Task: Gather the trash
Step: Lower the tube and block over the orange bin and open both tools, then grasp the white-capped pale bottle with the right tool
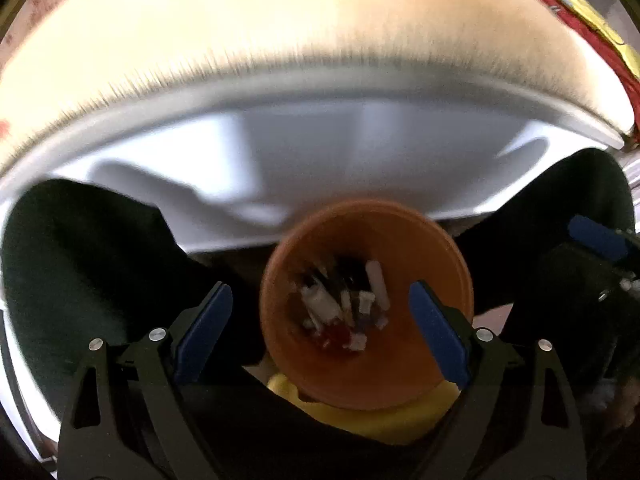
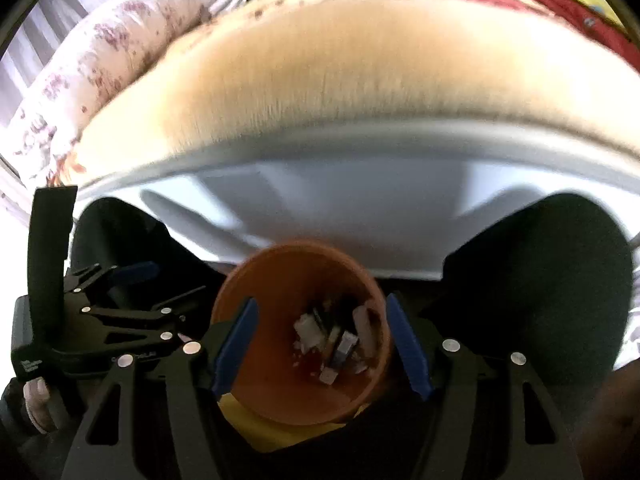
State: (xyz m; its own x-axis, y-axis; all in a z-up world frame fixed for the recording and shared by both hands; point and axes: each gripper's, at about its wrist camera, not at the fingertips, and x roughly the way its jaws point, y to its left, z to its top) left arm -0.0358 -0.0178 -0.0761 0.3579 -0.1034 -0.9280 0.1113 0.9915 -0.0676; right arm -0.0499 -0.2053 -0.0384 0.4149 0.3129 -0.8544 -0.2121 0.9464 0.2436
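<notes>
**Orange pot of scraps between both grippers, much of it blurred**

Where the blue pads (image 2: 236, 344) of the right gripper (image 2: 320, 346) flank the orange pot (image 2: 300, 344), the rim sits right at both pads and the jaws look closed on it, though blur keeps the actual contact from being certain. The pot's mouth faces up toward the cameras, its axis running down and away from the lens, and its base is hidden. Small pieces of trash (image 2: 336, 340), white, grey and one reddish, lie heaped at the bottom; what each piece is cannot be made out.

From the left wrist view, the left gripper (image 1: 322, 332) has its blue pads (image 1: 204, 332) spread wide. The same orange pot (image 1: 366, 304) shows between them: the right-hand pad overlaps its rim, the left-hand pad stands apart from it. The trash (image 1: 344, 304) inside is again only a smear of pale bits.

Under the pot, something yellow (image 1: 384, 420) is mostly covered by it and by dark fabric (image 1: 80, 264), which fills the lower corners of both views. Beyond lies a white basin (image 1: 320, 160), its near edge cut off by the fabric, and past that a cream furry surface (image 1: 280, 32). A floral cushion (image 2: 100, 52) lies at the upper left in the right wrist view, where the left gripper's body is seen from the side.
</notes>
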